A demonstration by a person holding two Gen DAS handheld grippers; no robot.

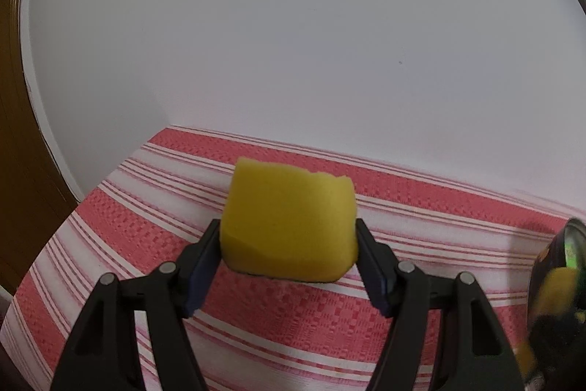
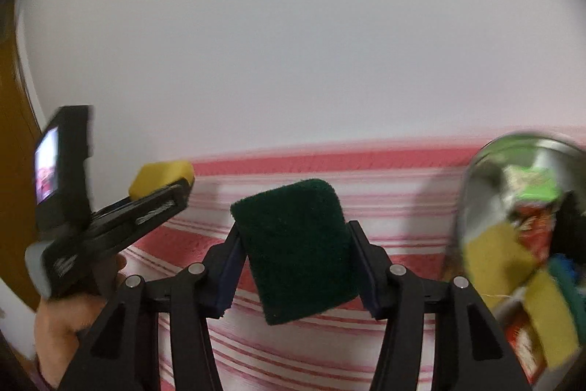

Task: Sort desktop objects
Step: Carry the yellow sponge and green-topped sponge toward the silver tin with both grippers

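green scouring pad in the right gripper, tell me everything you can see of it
The green scouring pad is a dark green, fuzzy slab of coarse fibre with rounded upper corners. It stands roughly upright, tilted a little, its broad face to the camera. The right gripper is shut on it, pads pressing its two side edges. It is held above the red and white striped cloth, touching nothing else. Its back is hidden.

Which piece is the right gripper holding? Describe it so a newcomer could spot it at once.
Start at the red-and-white striped tablecloth under the white wall. Above it, clamped in the jaws of the right gripper, is the dark green scouring pad. Its fuzzy dark green face sets it apart from the smooth yellow sponge held in the left gripper.
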